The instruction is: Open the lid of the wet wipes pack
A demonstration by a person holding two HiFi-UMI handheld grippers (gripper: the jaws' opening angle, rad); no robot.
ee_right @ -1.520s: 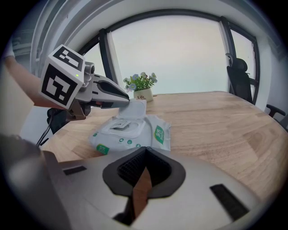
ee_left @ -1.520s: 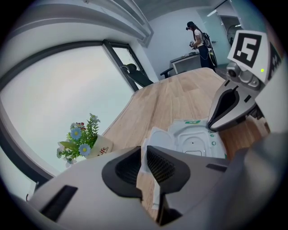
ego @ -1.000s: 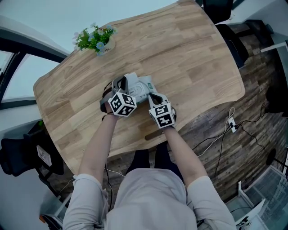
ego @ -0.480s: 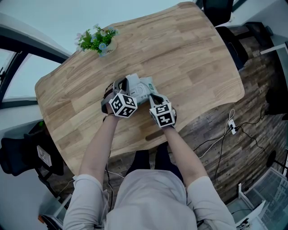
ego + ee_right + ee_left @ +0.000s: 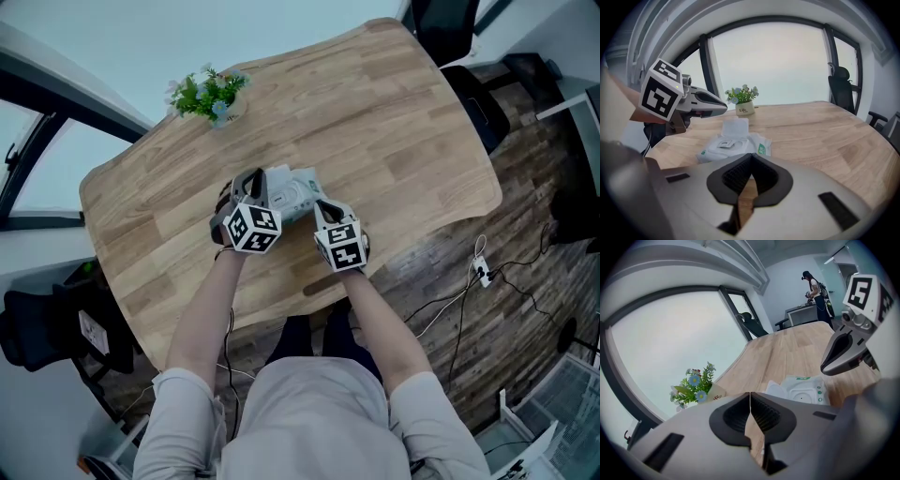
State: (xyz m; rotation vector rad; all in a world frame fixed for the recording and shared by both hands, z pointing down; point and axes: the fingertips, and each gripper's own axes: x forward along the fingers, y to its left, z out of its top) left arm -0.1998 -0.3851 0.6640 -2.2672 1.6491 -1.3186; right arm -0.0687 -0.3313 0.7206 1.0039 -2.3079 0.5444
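Lying on the wooden table (image 5: 394, 122): wet wipes pack (image 5: 292, 192), lid (image 5: 735, 125) raised.
Left gripper (image 5: 750, 394) and right gripper (image 5: 751, 158) are held nearby, closed on nothing.

Light wood surface (image 5: 394, 122), jointed planks, smooth satin finish, grain showing. The wet wipes pack (image 5: 740, 146) is soft white plastic film, crinkled, with a slight sheen. Its lid (image 5: 735, 126) is stiff whitish plastic, smooth. The left gripper (image 5: 750, 397) and right gripper (image 5: 751, 159) have grey matt plastic shells and black ribbed pads (image 5: 765, 416), rubbery-looking. The marker cubes (image 5: 253, 228) carry matt black-and-white print. Dark wood-look floor (image 5: 525, 234), rougher grain. Smooth white pot (image 5: 745, 108). Light matt cloth shorts (image 5: 309, 412).
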